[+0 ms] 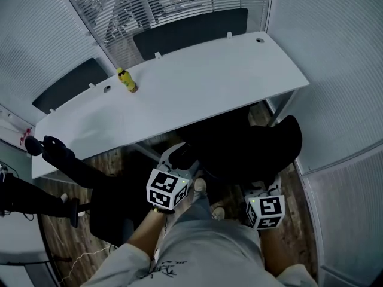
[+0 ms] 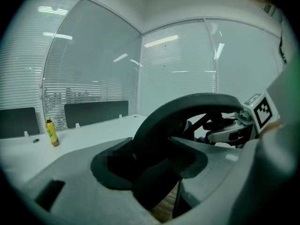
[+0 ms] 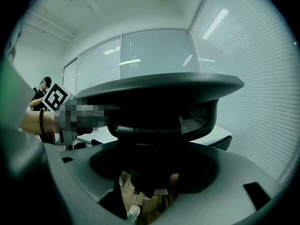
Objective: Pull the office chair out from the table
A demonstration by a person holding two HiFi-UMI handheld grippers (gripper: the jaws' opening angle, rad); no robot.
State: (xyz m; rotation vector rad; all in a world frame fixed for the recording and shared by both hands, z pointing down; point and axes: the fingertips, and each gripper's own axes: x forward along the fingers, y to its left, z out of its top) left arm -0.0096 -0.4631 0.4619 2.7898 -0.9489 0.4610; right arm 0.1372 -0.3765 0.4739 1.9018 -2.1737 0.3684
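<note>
The left gripper [image 1: 178,158] and the right gripper [image 1: 261,188] each clenched the back of the one black mesh office chair [image 1: 254,141], beside one white tabletop [image 1: 203,82] bearing one yellow bottle [image 1: 127,81].

Black office chair [image 1: 254,142], mesh back under a solid curved top rail. It stands upright, close up to the near edge of the white table [image 1: 197,82], with its back turned away from the table. At the left gripper [image 2: 157,177], the chair's curved back frame comes out from between the jaws and arches up and to the right, with the jaws closed on it. At the right gripper [image 3: 150,179], the top rail lies broad and level just above the jaws, and the back's dark support is clamped between them.
</note>
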